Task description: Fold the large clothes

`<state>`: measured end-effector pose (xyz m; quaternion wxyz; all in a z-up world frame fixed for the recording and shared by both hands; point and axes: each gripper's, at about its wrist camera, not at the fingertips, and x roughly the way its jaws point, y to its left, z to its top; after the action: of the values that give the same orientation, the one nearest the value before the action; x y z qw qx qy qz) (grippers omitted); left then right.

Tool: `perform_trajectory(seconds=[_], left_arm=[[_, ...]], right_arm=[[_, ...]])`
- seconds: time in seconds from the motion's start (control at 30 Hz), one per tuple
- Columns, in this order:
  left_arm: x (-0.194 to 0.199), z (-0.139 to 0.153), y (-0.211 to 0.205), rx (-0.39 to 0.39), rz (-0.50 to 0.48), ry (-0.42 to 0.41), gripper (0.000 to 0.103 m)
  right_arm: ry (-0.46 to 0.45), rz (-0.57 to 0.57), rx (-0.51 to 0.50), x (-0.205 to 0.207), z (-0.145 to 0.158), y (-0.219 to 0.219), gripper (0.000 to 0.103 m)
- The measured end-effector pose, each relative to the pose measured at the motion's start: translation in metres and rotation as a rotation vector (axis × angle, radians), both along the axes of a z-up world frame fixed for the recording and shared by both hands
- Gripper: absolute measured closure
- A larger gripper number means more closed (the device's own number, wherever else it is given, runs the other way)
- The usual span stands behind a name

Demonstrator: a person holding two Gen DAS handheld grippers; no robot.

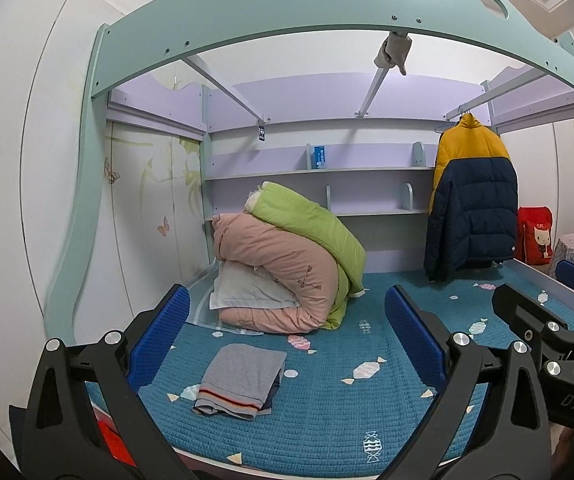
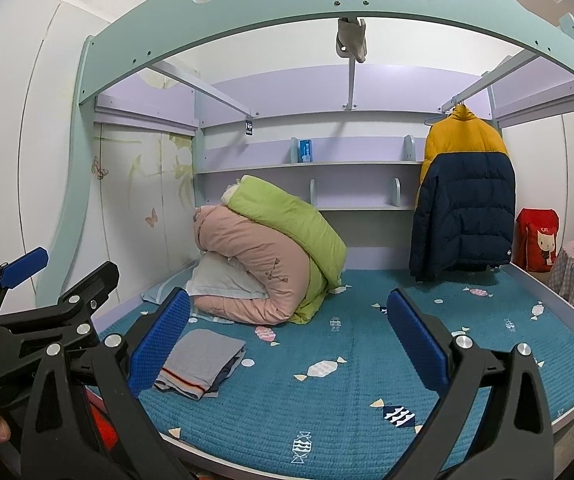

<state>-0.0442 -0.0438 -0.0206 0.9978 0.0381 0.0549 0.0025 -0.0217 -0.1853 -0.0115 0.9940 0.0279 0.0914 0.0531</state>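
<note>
Both tongs are wide open and hold nothing: the left tongs [image 1: 287, 332] and the right tongs [image 2: 289, 334] hang low in the frame over the blue bed [image 1: 367, 420]. The big puffy jacket [image 1: 471, 196] hangs at the right of the frame. I think it comes next: lift it off gently and lay it flat. Its hanger is mostly hidden. The grey folded clothes [image 1: 239, 380] look done.

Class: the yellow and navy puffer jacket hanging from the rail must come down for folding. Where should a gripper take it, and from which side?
Grip the yellow and navy puffer jacket at its yellow shoulder, probably approaching from the front: it hangs upright on a hanger, with its back towards the shelves, and the puffy fabric there offers a fold to pinch.
</note>
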Motion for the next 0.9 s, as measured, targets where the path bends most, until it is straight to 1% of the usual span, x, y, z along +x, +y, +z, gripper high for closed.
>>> perform_trajectory(seconds=[0.5,0.9], left_arm=[[0.003,-0.003,0.002,0.001,0.001,-0.004,0.005],[0.001,-0.004,-0.007,0.001,0.014,-0.01,0.005]], right_arm=[[0.003,-0.004,0.003,0.0,0.0,0.002,0.008],[0.005,-0.004,0.004,0.0,0.0,0.001,0.008]])
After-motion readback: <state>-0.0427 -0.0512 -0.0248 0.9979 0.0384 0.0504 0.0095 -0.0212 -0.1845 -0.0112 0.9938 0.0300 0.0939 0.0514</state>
